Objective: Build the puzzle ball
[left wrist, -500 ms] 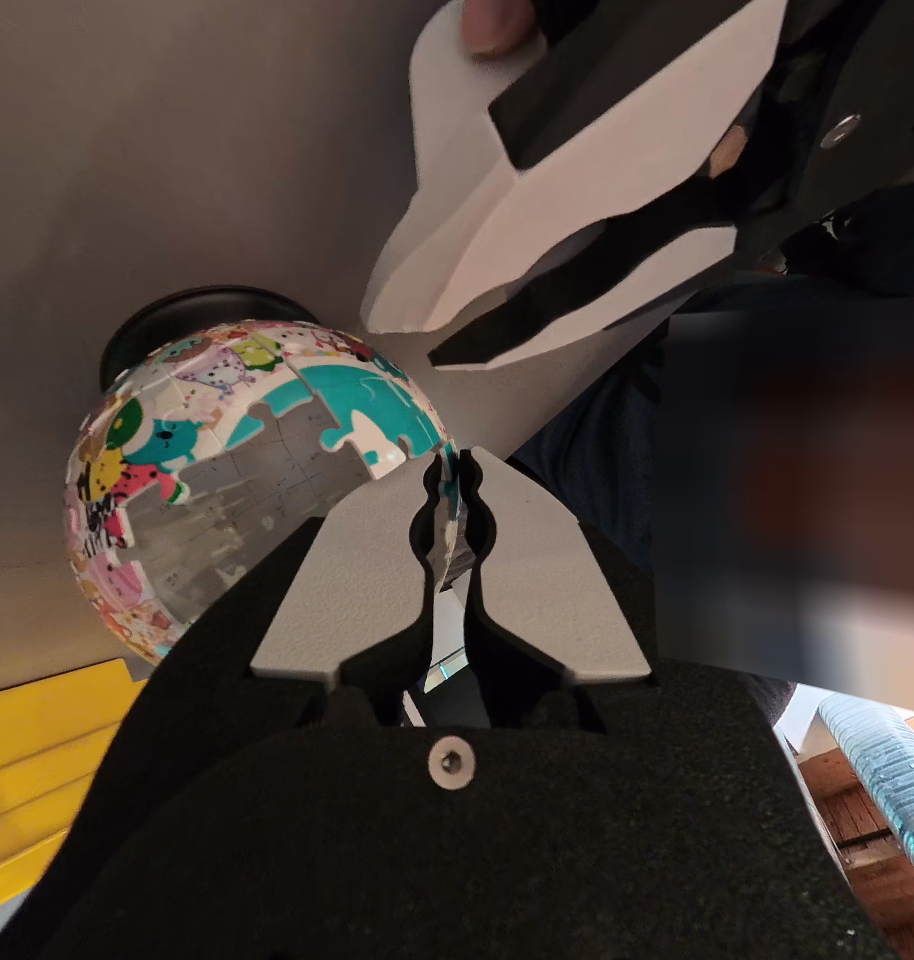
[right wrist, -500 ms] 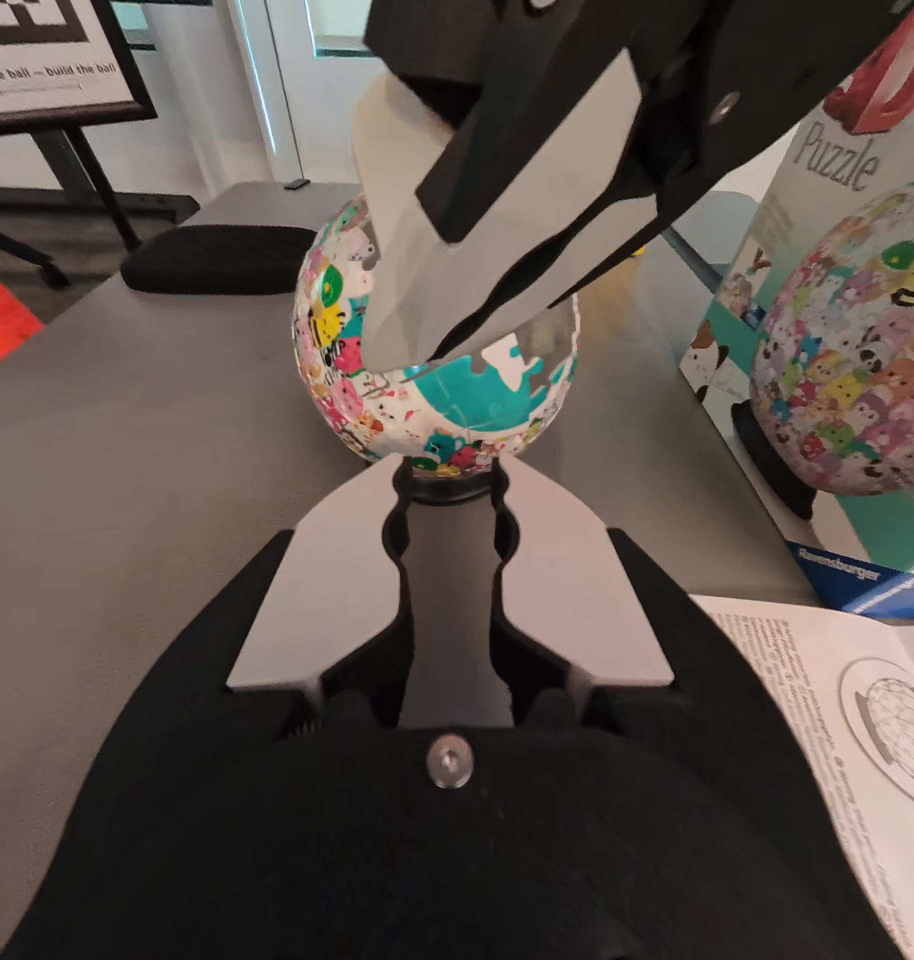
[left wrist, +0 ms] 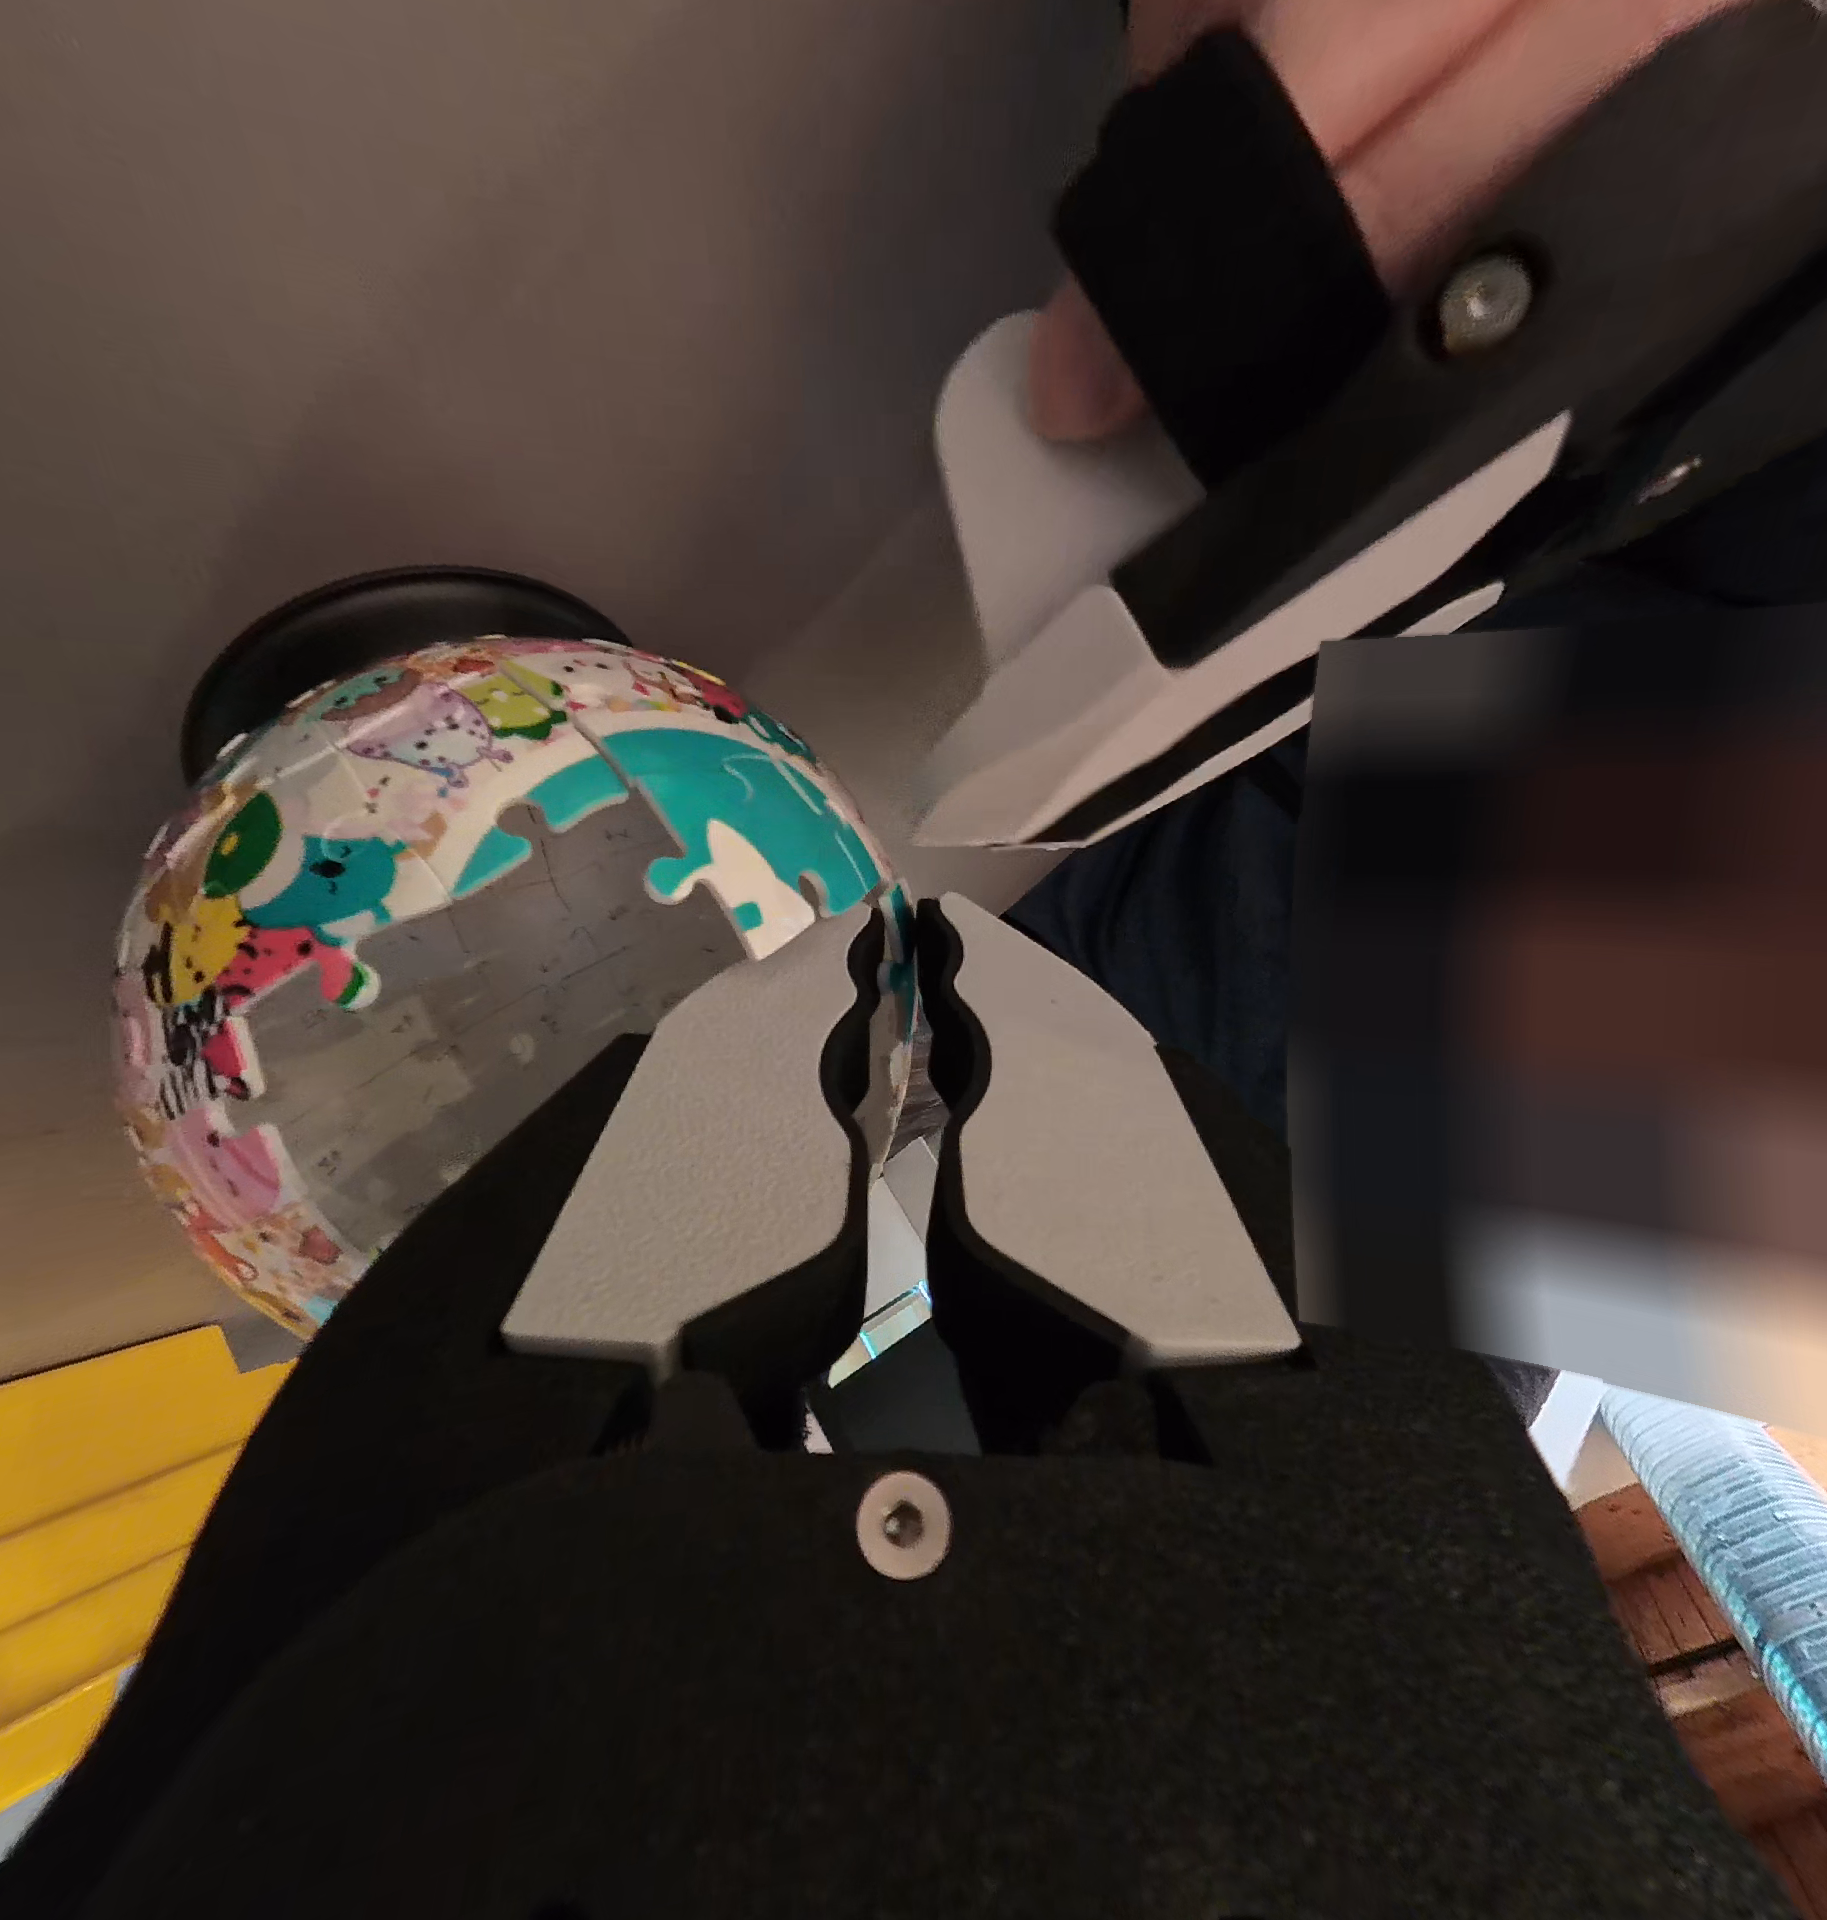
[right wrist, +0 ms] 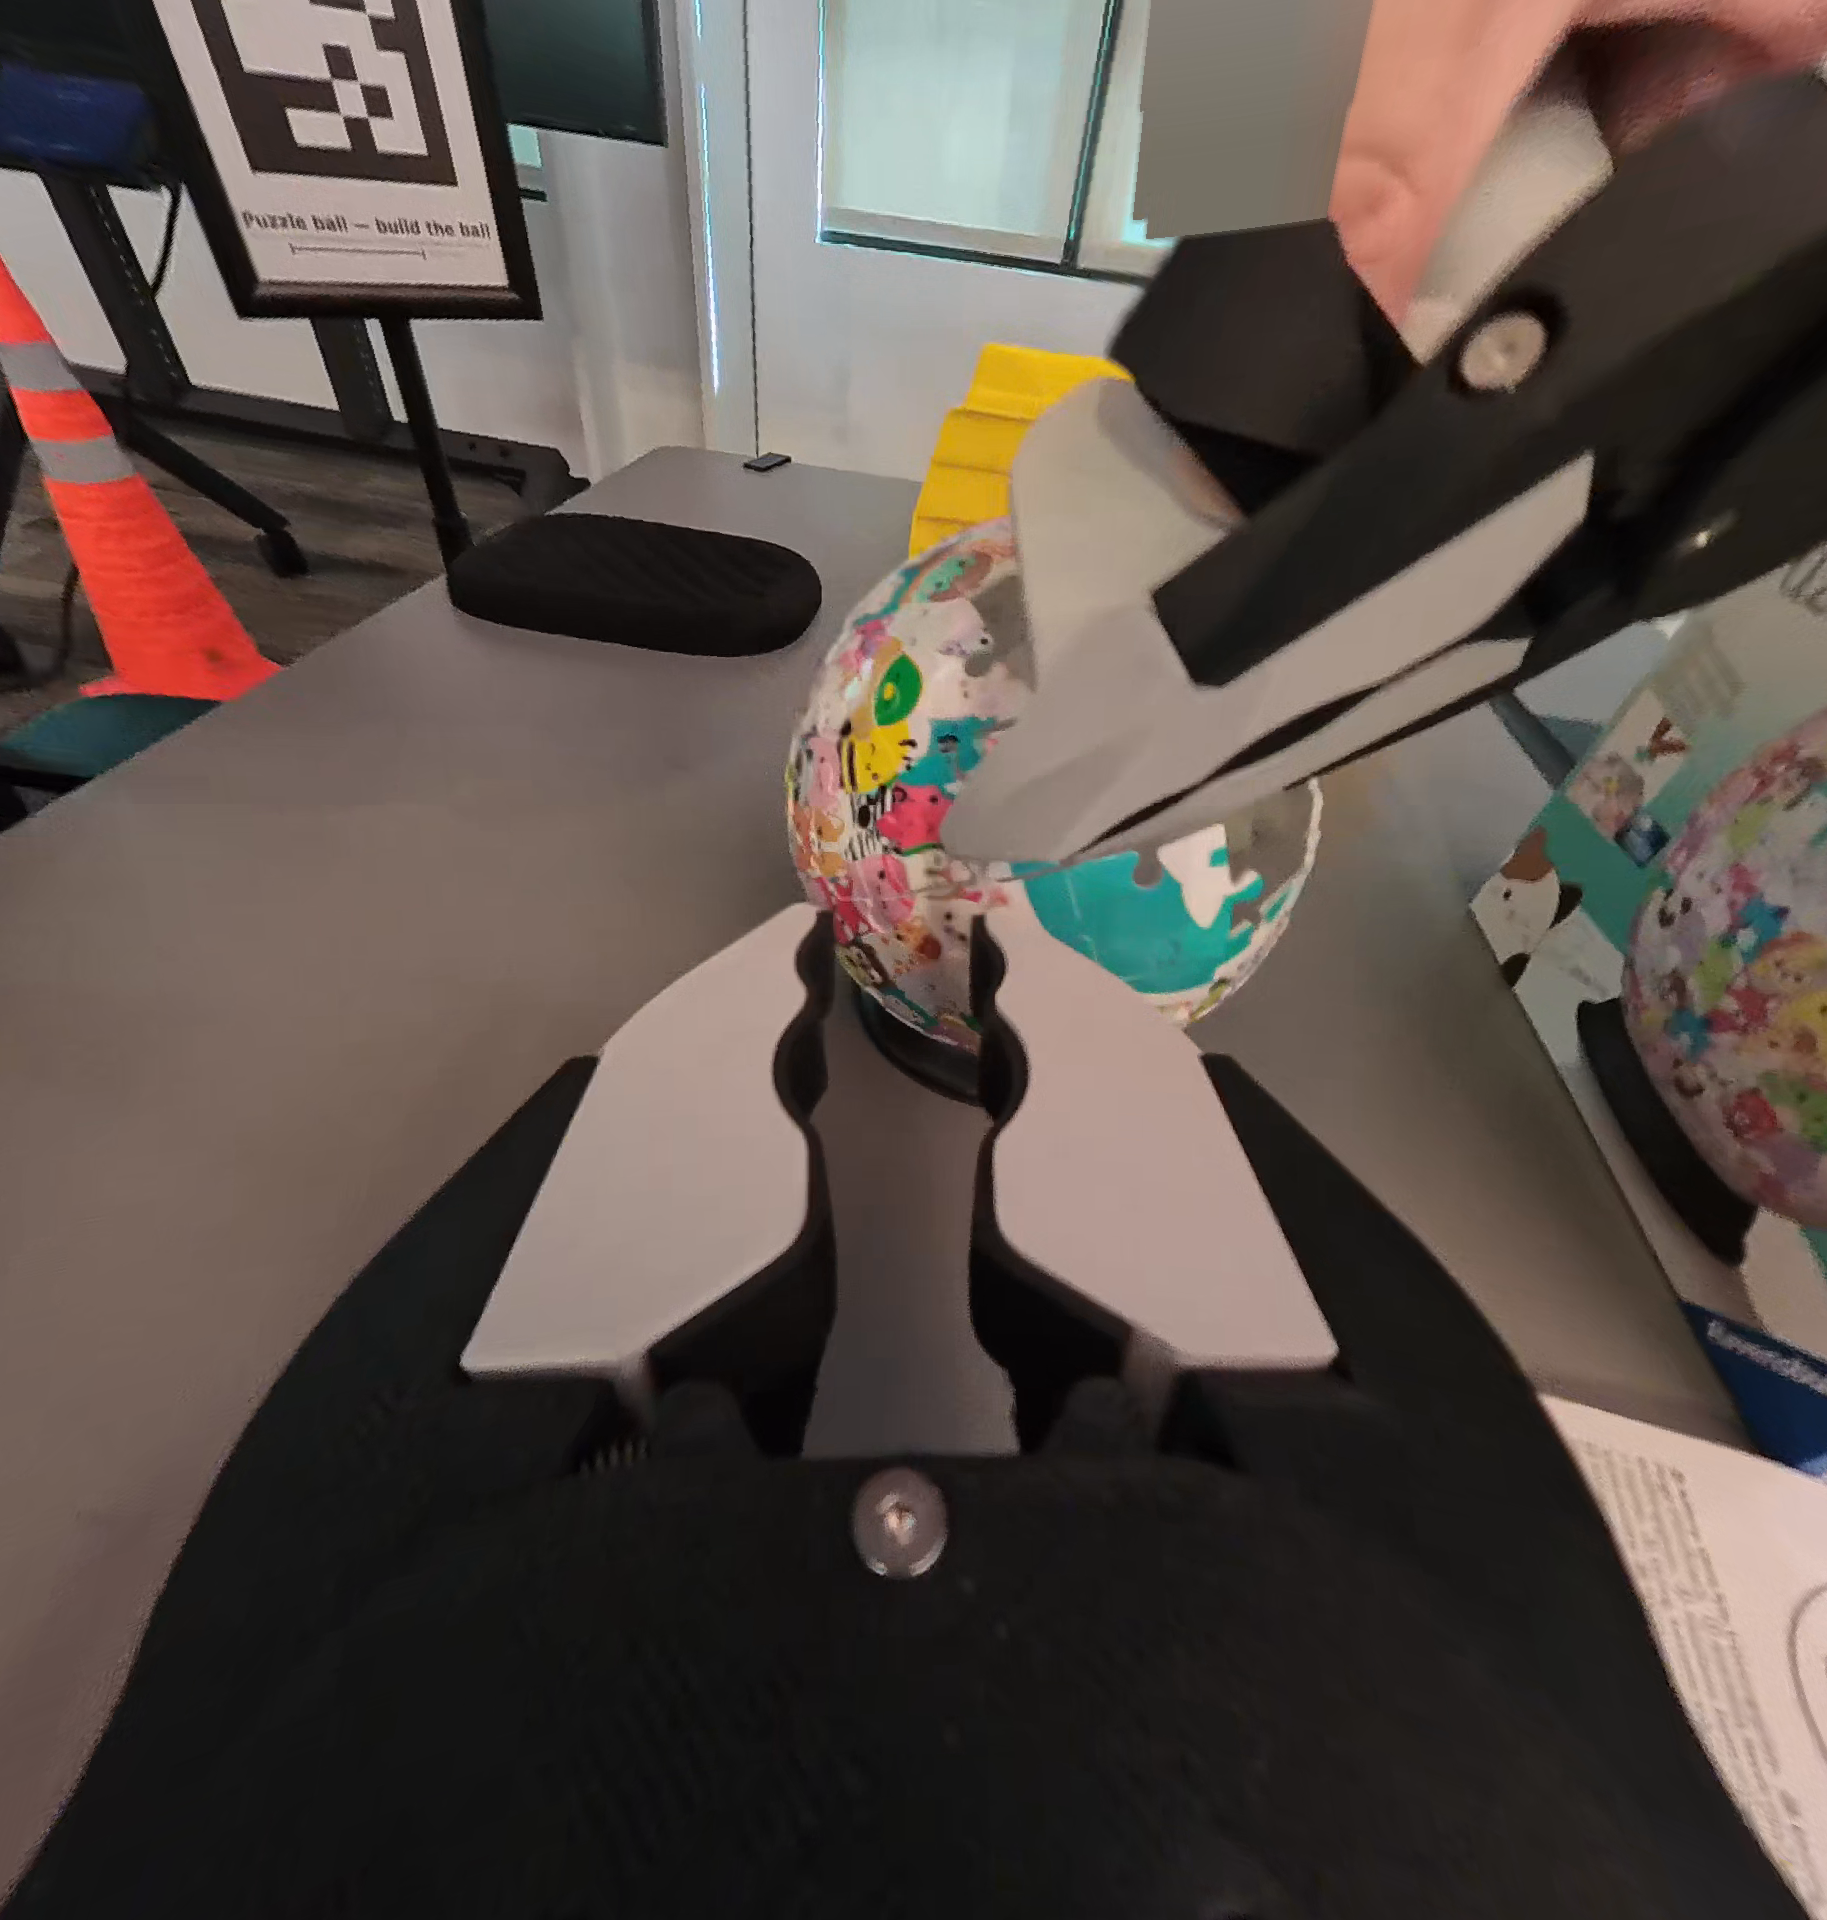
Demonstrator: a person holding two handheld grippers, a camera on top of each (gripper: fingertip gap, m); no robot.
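Puzzle ball point(right wrist: 1054, 831) half built, on its black stand point(right wrist: 914, 1049) on the grey table point(right wrist: 369, 883). Left gripper point(left wrist: 896, 914) pinched tight on the ball's open edge. Right gripper point(right wrist: 893, 930) open, empty, near the ball. Might pop pieces loose if squeezed or pulled hard.

Glossy printed plastic puzzle ball point(right wrist: 1054, 821), matt grey table point(right wrist: 369, 883) (smooth), paper instruction sheet point(right wrist: 1740, 1621).
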